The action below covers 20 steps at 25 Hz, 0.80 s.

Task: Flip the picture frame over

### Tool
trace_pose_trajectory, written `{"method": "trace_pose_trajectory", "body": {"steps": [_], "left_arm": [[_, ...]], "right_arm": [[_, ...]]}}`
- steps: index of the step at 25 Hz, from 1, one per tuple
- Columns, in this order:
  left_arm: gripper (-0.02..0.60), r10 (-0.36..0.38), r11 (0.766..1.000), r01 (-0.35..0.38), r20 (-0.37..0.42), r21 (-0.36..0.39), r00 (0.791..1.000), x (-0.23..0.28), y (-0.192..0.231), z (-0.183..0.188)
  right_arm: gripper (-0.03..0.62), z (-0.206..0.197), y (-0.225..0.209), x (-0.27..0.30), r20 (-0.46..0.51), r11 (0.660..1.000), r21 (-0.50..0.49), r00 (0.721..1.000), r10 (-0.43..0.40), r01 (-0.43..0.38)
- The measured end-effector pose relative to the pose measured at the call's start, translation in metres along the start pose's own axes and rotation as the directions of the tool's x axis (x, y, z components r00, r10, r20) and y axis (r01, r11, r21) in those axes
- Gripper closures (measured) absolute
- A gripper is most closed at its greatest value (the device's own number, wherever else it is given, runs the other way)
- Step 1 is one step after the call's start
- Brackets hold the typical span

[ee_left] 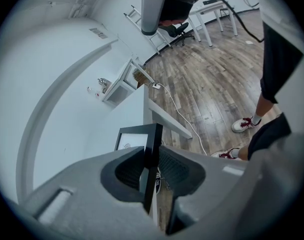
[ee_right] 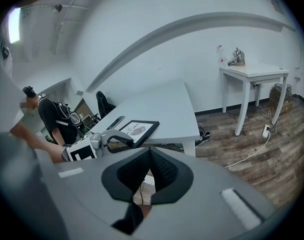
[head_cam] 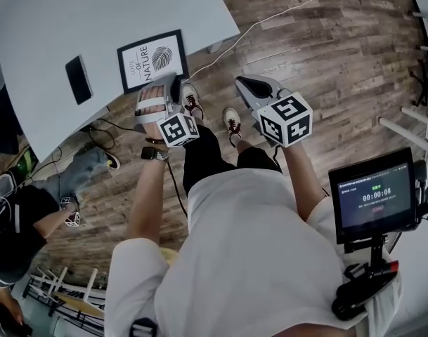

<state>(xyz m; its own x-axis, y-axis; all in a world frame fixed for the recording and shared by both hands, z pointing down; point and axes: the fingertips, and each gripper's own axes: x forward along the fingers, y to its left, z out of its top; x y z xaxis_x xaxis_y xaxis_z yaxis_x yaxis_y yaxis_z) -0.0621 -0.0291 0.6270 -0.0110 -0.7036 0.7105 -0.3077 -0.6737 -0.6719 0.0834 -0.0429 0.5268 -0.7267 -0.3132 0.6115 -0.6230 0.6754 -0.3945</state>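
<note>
The black picture frame [head_cam: 152, 60] lies picture side up near the front edge of the grey table [head_cam: 73, 12], showing a leaf print. My left gripper [head_cam: 164, 81] sits at the frame's near edge. In the left gripper view that black edge [ee_left: 152, 144] stands between the jaws of the left gripper [ee_left: 151, 156], with both pads against it. From the right gripper view, the left gripper [ee_right: 117, 139] clasps the frame [ee_right: 137, 128] at its near corner. My right gripper [head_cam: 247, 83] hangs over the floor to the right of the table, its jaws [ee_right: 151, 151] shut on nothing.
A dark phone [head_cam: 79, 79] lies on the table left of the frame. A white cable [head_cam: 270, 20] runs over the wooden floor. Someone sits at the lower left [head_cam: 17, 223]. A monitor [head_cam: 375, 195] stands at the right, a small white table [ee_right: 251, 74] by the wall.
</note>
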Motion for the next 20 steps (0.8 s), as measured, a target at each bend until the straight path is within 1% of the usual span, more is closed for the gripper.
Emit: {"method": "trace_pose_trajectory", "body": {"steps": [2, 7, 9, 12, 14, 15, 18, 20], "left_arm": [[0.488, -0.009, 1.0, 0.009, 0.014, -0.022, 1.0, -0.002, 0.002, 0.002], [0.492, -0.026, 0.991, 0.033, 0.056, -0.132, 0.998, -0.02, 0.029, -0.003], [0.492, -0.03, 0.981, 0.044, 0.077, -0.186, 0.997, -0.021, 0.039, 0.0], [0.494, -0.024, 0.96, 0.053, 0.107, -0.275, 0.994, -0.023, 0.051, -0.002], [0.495, -0.023, 0.941, 0.065, 0.127, -0.332, 0.992, -0.026, 0.063, -0.011], [0.495, -0.026, 0.928, 0.076, 0.14, -0.366, 0.99, -0.027, 0.072, -0.016], [0.497, -0.033, 0.873, 0.117, 0.182, -0.473, 0.983, -0.029, 0.101, -0.032], [0.497, -0.022, 0.837, 0.13, 0.205, -0.532, 0.979, -0.032, 0.114, -0.035]], "right_arm": [[0.591, 0.003, 0.001, 0.002, -0.001, 1.0, -0.001, 1.0, -0.001, 0.001], [0.591, 0.035, 0.018, 0.008, 0.007, 1.0, -0.016, 1.0, 0.006, -0.006], [0.591, 0.048, 0.018, 0.011, 0.018, 1.0, -0.018, 1.0, 0.012, -0.012], [0.591, 0.065, 0.025, 0.018, 0.047, 0.999, -0.009, 0.998, 0.035, -0.034], [0.591, 0.081, 0.035, 0.026, 0.06, 0.999, -0.021, 0.997, 0.042, -0.041], [0.591, 0.091, 0.041, 0.031, 0.062, 0.999, -0.029, 0.997, 0.043, -0.041], [0.591, 0.12, 0.053, 0.048, 0.063, 0.998, -0.047, 0.997, 0.046, -0.043], [0.591, 0.129, 0.055, 0.052, 0.07, 0.998, -0.055, 0.996, 0.046, -0.043]]}}
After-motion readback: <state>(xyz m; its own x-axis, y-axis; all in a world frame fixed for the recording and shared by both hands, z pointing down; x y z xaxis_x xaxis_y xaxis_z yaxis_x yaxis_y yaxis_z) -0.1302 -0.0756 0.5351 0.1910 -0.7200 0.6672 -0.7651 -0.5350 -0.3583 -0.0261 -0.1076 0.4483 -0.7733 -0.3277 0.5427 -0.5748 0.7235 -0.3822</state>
